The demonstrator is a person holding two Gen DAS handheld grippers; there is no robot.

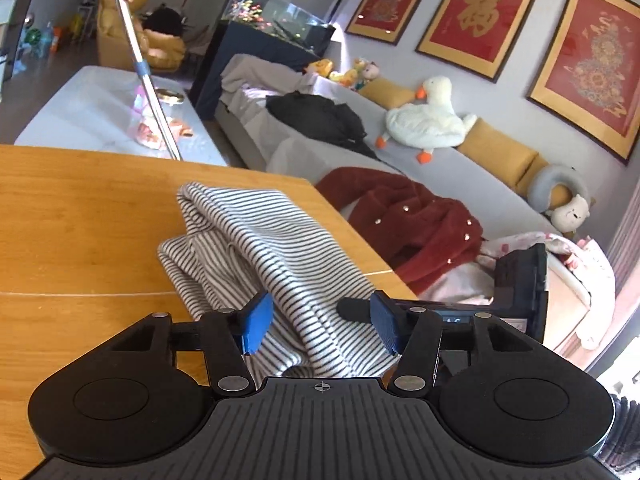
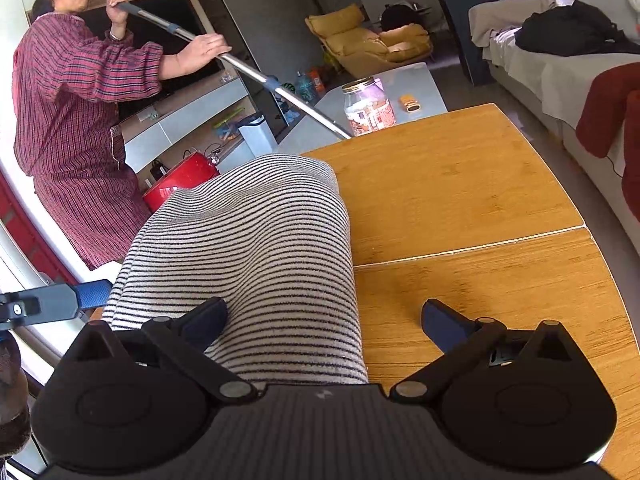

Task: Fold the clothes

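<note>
The right gripper [image 2: 323, 322] fills the bottom of the frame with its jaws spread wide. A striped garment [image 2: 248, 264] lies at centre left on the wooden table [image 2: 480, 208], passing over the left finger. At upper left, a person [image 2: 76, 120] grips a metal pole [image 2: 256, 76].

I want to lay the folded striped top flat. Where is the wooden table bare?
Bare wood lies to the right of the striped knit garment in the right wrist view, on both sides of the pale seam across the wooden table, out to its far edge. In the left wrist view, the wood left of the garment is bare too. The crowded part is the garment's own heap between both open grippers.
</note>
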